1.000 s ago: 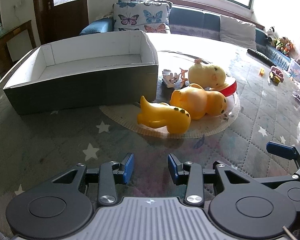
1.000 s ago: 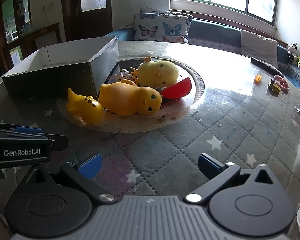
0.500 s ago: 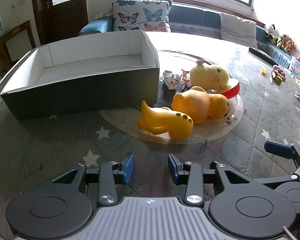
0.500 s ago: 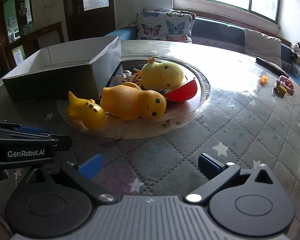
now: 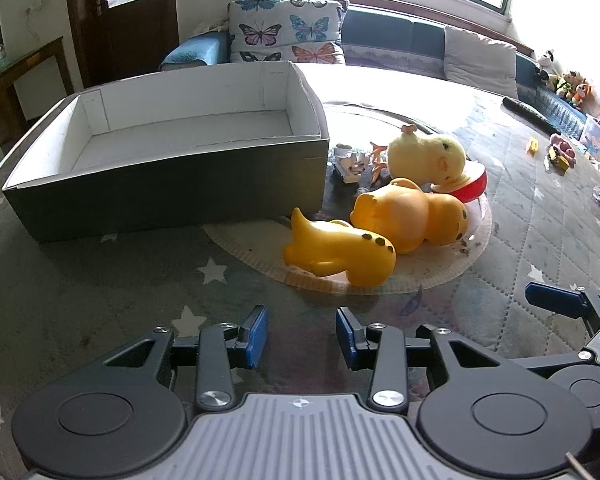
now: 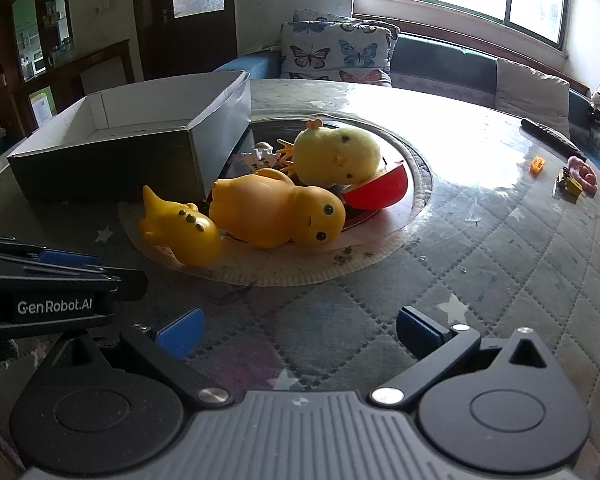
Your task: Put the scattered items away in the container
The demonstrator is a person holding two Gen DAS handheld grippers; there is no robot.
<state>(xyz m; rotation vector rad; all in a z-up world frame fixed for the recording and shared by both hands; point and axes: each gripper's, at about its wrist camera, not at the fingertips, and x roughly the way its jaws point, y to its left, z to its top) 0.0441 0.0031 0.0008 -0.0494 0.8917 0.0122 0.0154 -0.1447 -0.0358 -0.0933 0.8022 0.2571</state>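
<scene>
Nearest you, your left gripper [image 5: 300, 334] hangs over the quilted table [image 5: 100, 300] with its jaws apart and nothing between them. Your right gripper [image 6: 298, 330] sits just to its right, jaws spread wider and equally empty.

Just beyond the fingertips, on the pale round mat [image 5: 260, 264], lies the small yellow toy with dark spots [image 5: 340, 250], tipped on its side. Touching it on the far right is the larger orange figure [image 6: 276, 210], also lying down. Behind that sits the fuzzy yellow chick [image 5: 428, 154], leaning on a red bowl-shaped piece [image 6: 376, 192], with a few small trinkets [image 5: 350, 162] between the chick and the box.

To the far left stands the open cardboard box [image 5: 160, 184], white inside and showing nothing in it from here. So you appear to be at the very start: no toy lifted yet.

The spotted toy looks like the natural first pick for your left gripper. You would need to reach forward, straddle its narrow body across the width, close firmly, then carry it left over the box's near wall.
</scene>
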